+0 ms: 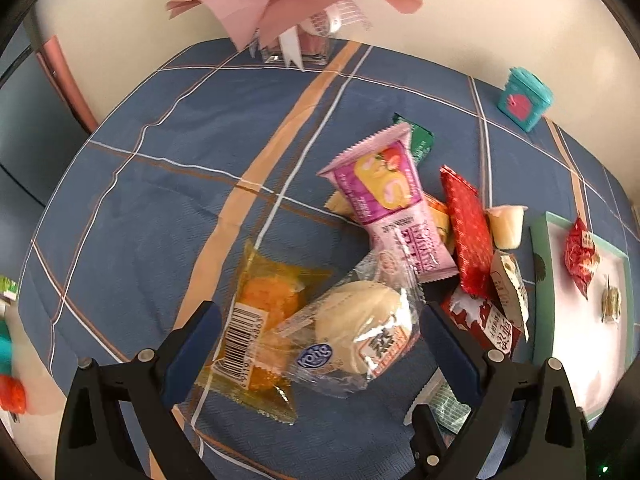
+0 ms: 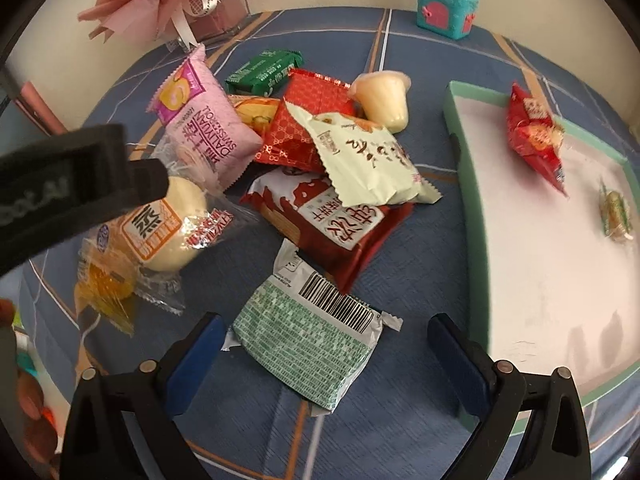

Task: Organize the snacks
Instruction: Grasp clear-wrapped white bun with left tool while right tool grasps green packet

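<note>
A pile of snack packets lies on the blue checked tablecloth. My left gripper point(image 1: 320, 332) is open, its jaws either side of a clear-wrapped white bun point(image 1: 360, 328) that overlaps an orange cake packet point(image 1: 260, 320). My right gripper point(image 2: 326, 340) is open around a green-patterned packet point(image 2: 308, 340). A pink Swiss-roll packet point(image 2: 204, 128), red packets point(image 2: 312, 120), a cream packet point(image 2: 364, 164) and a jelly cup point(image 2: 384, 100) lie behind. A green-rimmed white tray point(image 2: 464, 200) on the right holds a red packet point(image 2: 536, 136) and a small candy point(image 2: 616, 216).
A pink paper bouquet in a glass holder point(image 2: 192, 4) stands at the back left. A teal toy chest point(image 2: 446, 10) sits at the back by the wall. The left gripper's black body point(image 2: 72, 184) crosses the right wrist view at left.
</note>
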Demonstrator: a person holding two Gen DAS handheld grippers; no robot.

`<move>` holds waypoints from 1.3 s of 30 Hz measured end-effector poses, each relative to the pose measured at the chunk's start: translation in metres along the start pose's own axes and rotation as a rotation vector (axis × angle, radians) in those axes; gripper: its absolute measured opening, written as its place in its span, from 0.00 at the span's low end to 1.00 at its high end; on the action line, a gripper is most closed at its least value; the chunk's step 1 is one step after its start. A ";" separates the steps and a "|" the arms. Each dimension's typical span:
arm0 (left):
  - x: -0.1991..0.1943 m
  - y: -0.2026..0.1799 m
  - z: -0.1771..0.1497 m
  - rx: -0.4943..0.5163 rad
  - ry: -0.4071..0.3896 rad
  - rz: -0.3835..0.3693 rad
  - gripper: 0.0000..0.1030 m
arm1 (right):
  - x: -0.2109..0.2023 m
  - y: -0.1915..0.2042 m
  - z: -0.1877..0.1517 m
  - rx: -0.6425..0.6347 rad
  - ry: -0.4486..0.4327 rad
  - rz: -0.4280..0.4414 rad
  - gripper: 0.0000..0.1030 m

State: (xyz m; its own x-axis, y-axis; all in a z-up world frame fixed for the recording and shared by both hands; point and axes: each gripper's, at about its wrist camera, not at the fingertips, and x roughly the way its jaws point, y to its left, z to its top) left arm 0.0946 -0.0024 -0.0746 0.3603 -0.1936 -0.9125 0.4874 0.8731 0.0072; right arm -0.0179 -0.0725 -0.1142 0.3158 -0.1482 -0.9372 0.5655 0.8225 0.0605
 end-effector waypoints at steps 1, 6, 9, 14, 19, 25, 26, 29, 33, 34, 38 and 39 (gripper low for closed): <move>0.000 -0.002 0.000 0.009 0.003 -0.001 0.96 | -0.003 -0.001 0.000 -0.003 -0.003 -0.004 0.97; 0.002 -0.012 -0.003 0.044 0.011 0.000 0.96 | -0.013 -0.010 -0.003 -0.015 -0.010 0.002 0.90; 0.002 -0.019 -0.004 0.073 0.018 -0.007 0.95 | -0.013 -0.014 -0.003 0.000 0.002 0.016 0.89; 0.004 -0.035 -0.008 0.148 0.026 0.004 0.86 | -0.014 -0.031 -0.007 0.043 0.030 0.057 0.82; 0.006 -0.040 -0.011 0.175 0.044 0.008 0.79 | -0.016 -0.040 -0.011 0.046 0.036 0.067 0.80; 0.015 -0.041 -0.015 0.179 0.086 0.007 0.75 | -0.006 -0.041 -0.011 0.059 0.059 0.078 0.80; 0.016 -0.041 -0.016 0.178 0.088 0.005 0.75 | -0.006 -0.042 -0.012 0.061 0.062 0.079 0.80; 0.020 -0.042 -0.019 0.181 0.101 0.004 0.75 | 0.003 -0.035 -0.007 0.059 0.062 0.075 0.80; 0.030 -0.041 -0.024 0.164 0.136 -0.007 0.75 | 0.012 -0.026 -0.004 0.057 0.065 0.067 0.80; 0.032 -0.040 -0.024 0.155 0.143 -0.013 0.75 | 0.014 -0.025 -0.003 0.057 0.065 0.066 0.80; 0.039 -0.033 -0.026 0.113 0.175 -0.036 0.76 | 0.018 -0.022 -0.004 0.053 0.067 0.062 0.79; 0.041 -0.030 -0.028 0.106 0.183 -0.040 0.76 | 0.016 -0.021 -0.004 0.050 0.069 0.059 0.79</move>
State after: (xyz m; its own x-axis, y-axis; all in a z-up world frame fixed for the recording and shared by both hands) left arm 0.0727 -0.0244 -0.1235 0.1931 -0.1336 -0.9720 0.5827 0.8127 0.0040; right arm -0.0279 -0.0898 -0.1318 0.2976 -0.0610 -0.9527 0.5854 0.8000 0.1316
